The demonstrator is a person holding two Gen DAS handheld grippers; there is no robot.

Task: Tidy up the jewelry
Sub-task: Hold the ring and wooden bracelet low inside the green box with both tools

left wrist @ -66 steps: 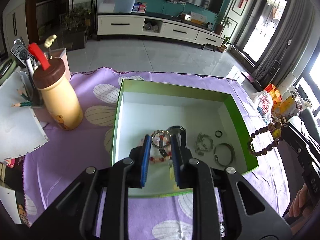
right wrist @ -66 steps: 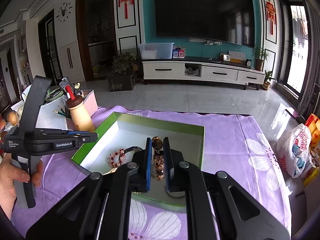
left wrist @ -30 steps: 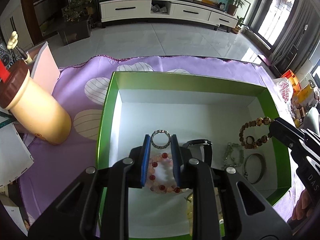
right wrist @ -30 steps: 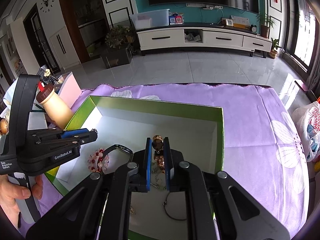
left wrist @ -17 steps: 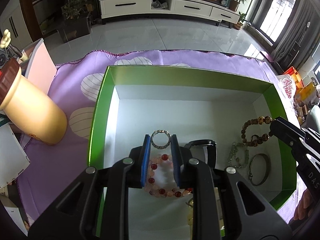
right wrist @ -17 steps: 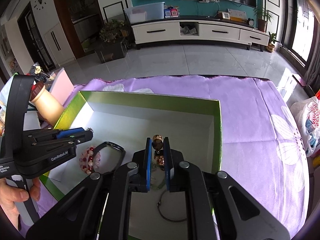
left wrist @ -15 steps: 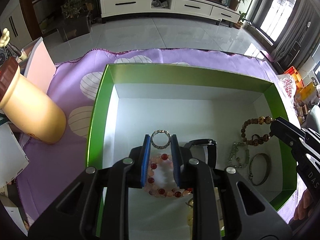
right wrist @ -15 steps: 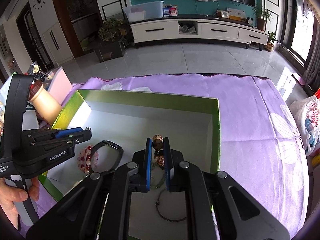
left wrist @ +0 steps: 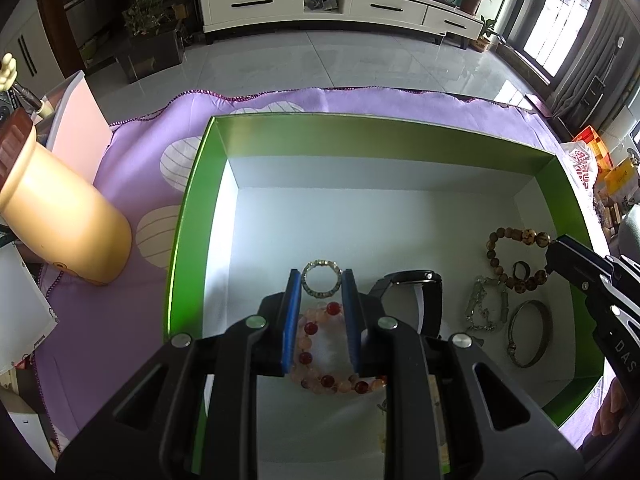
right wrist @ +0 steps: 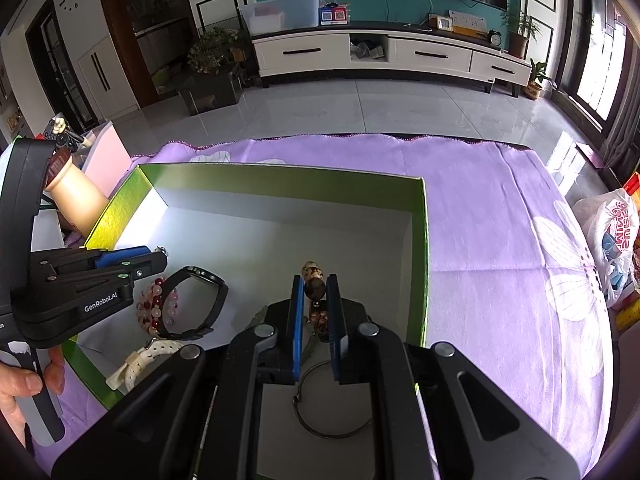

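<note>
A green box with a white floor lies on the purple cloth. My left gripper is shut on a small sparkly ring bracelet, held above a pink-and-red bead bracelet on the box floor. A black watch lies just to the right. My right gripper is shut on a brown bead bracelet, which hangs over the right side of the box. In the left wrist view that brown bead bracelet dangles from the right gripper above a small ring.
A silver chain bracelet and a silver bangle lie in the box's right part. A white watch strap lies near its front. A tan bottle stands left of the box. A person's hand holds the left gripper.
Both grippers have come in over the box and tipped further down since the earliest frames. The brown bead bracelet moved from outside the right wall to inside. Over the last second little changed.
</note>
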